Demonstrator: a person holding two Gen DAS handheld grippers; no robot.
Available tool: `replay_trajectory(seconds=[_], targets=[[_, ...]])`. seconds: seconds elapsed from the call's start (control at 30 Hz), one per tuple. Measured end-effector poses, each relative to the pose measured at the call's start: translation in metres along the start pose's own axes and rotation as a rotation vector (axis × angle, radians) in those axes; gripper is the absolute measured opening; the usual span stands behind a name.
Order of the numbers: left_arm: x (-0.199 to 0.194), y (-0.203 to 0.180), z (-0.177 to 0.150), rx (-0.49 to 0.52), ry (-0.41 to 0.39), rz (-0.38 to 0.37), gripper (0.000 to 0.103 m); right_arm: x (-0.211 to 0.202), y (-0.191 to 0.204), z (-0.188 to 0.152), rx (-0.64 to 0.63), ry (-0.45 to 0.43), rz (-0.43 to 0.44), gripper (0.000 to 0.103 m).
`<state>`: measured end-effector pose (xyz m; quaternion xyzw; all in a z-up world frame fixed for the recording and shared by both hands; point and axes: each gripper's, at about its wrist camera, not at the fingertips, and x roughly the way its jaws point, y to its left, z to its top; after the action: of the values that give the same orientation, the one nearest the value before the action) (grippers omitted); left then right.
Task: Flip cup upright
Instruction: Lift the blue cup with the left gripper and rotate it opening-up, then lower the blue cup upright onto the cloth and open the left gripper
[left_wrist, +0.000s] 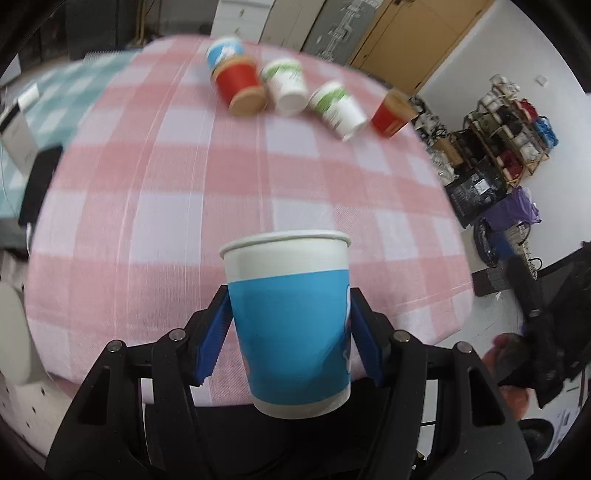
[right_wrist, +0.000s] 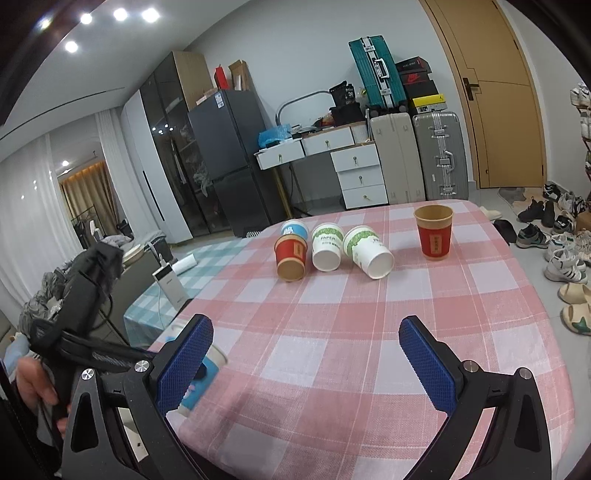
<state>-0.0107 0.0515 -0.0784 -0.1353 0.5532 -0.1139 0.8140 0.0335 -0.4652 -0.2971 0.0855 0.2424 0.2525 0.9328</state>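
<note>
My left gripper (left_wrist: 290, 328) is shut on a blue and white paper cup (left_wrist: 291, 321), held rim up and slightly tilted above the near edge of the pink checked table (left_wrist: 207, 192). The same cup (right_wrist: 201, 380) shows partly behind my right gripper's left finger. My right gripper (right_wrist: 306, 354) is open and empty over the near part of the table (right_wrist: 332, 332). Several cups lie on their sides at the far end: a blue one (right_wrist: 294, 228), a red one (right_wrist: 290, 256) and two green and white ones (right_wrist: 327, 245) (right_wrist: 369, 254). One red cup (right_wrist: 434, 232) stands upright at far right.
A teal checked surface (right_wrist: 192, 273) with a white box (right_wrist: 170, 286) adjoins the table's left side. Suitcases (right_wrist: 417, 155), a drawer desk (right_wrist: 332, 162) and a fridge (right_wrist: 236, 158) stand behind. Shoes (right_wrist: 561, 236) lie on the floor right of the table.
</note>
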Motion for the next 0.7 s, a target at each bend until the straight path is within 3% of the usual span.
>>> replay_trajectory(seconds=[0.1, 0.23, 0.43, 0.53, 0.7], targets=[[0.025, 0.01, -0.007, -0.015, 0.046, 0.01, 0.059, 0.003, 0.001, -0.003, -0.007, 0.015, -0.011, 0.103], [0.044, 0.014, -0.008, -0.028, 0.052, 0.012, 0.059, 0.009, 0.0, -0.008, 0.015, 0.016, -0.003, 0.103], [0.066, 0.006, 0.002, 0.018, 0.076, 0.01, 0.062, 0.014, 0.002, -0.009, 0.015, 0.025, 0.0, 0.103], [0.072, 0.004, 0.007, 0.038, 0.097, 0.044, 0.069, 0.016, 0.004, -0.008, 0.011, 0.025, 0.003, 0.103], [0.057, 0.007, 0.012, 0.027, 0.058, 0.054, 0.072, 0.014, 0.01, -0.006, 0.006, 0.017, 0.013, 0.103]])
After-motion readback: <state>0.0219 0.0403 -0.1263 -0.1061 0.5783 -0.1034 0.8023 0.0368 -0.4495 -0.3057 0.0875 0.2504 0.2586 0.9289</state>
